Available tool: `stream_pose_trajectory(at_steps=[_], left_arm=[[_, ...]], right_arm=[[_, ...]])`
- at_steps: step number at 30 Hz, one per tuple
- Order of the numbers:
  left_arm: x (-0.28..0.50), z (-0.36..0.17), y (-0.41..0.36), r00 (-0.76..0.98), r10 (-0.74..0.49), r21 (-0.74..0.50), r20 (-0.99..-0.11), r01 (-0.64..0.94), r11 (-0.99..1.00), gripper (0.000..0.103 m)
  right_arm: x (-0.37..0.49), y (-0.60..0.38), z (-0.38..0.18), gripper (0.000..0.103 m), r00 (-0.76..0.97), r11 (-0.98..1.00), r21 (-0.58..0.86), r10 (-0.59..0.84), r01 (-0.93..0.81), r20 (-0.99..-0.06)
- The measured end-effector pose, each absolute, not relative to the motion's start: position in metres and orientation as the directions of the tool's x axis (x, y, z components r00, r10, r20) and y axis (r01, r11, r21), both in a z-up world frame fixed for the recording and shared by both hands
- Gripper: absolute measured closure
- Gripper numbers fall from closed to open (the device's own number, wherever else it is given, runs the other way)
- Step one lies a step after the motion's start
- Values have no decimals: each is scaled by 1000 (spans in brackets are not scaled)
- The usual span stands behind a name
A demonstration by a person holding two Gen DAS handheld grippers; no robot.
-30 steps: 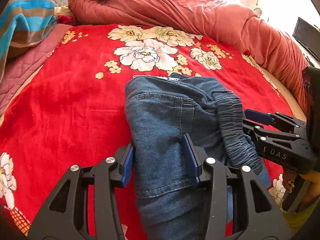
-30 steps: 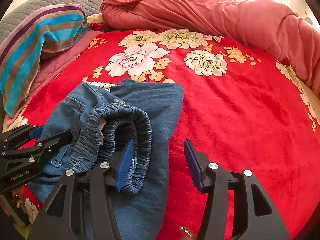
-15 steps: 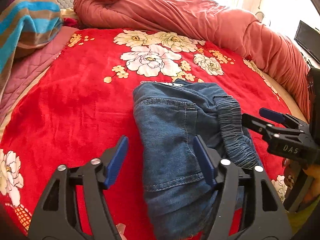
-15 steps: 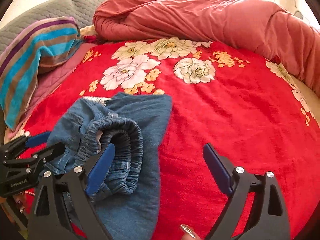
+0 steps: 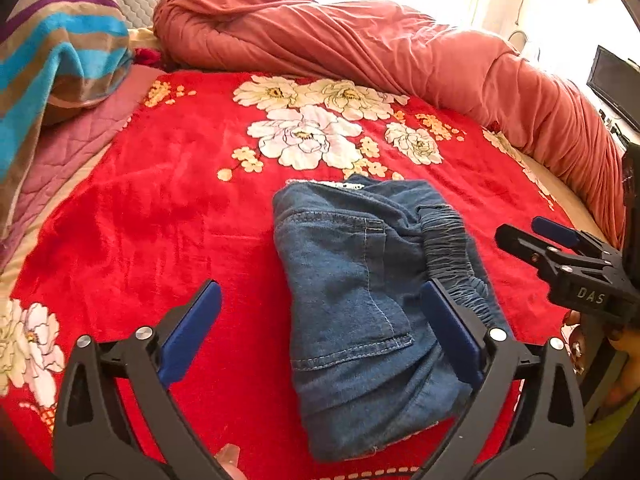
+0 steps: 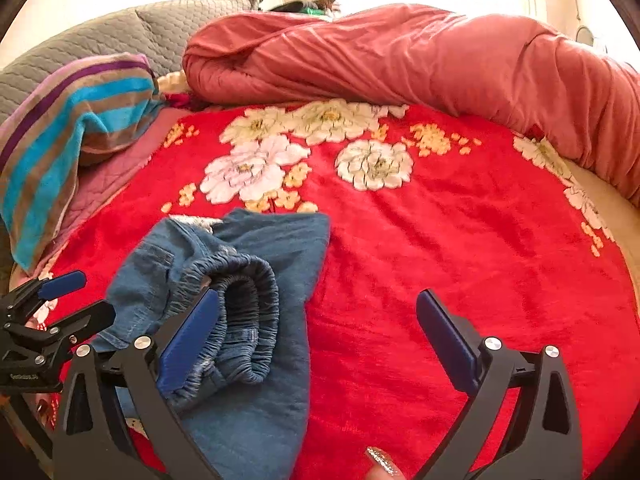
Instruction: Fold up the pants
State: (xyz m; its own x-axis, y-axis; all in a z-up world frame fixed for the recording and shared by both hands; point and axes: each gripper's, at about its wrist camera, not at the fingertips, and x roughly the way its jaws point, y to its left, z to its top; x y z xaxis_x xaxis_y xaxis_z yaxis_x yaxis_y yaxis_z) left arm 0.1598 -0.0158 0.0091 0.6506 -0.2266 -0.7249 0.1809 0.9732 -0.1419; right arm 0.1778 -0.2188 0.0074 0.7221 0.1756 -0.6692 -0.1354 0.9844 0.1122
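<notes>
Blue denim pants (image 5: 360,304) lie folded in a compact bundle on the red floral blanket (image 5: 160,216), with the gathered elastic waistband (image 5: 452,256) on top at the right. My left gripper (image 5: 320,320) is open and empty, just above the bundle's near end. In the right wrist view the pants (image 6: 256,320) lie at the lower left, waistband (image 6: 248,312) rolled up. My right gripper (image 6: 316,332) is open and empty, its left finger beside the waistband. Each gripper shows in the other's view, the right one (image 5: 536,236) and the left one (image 6: 64,300).
A rolled pink-red duvet (image 5: 360,56) runs along the far and right side of the bed. A striped blanket (image 5: 52,64) and grey quilted headboard (image 6: 100,44) sit at the far left. A dark screen (image 5: 612,84) stands beyond the bed at right.
Both grippers opened wide and drew back and up from the pants. The folded bundle stays where it was laid on the blanket.
</notes>
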Motion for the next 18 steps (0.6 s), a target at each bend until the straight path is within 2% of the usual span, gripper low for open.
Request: stream_pose_trajectory(at_steps=[18], left_arm=[[111, 56, -11, 733, -212, -111, -646, 185, 976, 10]], right_arm=[[115, -222, 57, 5, 811, 979, 122, 203, -162, -549]])
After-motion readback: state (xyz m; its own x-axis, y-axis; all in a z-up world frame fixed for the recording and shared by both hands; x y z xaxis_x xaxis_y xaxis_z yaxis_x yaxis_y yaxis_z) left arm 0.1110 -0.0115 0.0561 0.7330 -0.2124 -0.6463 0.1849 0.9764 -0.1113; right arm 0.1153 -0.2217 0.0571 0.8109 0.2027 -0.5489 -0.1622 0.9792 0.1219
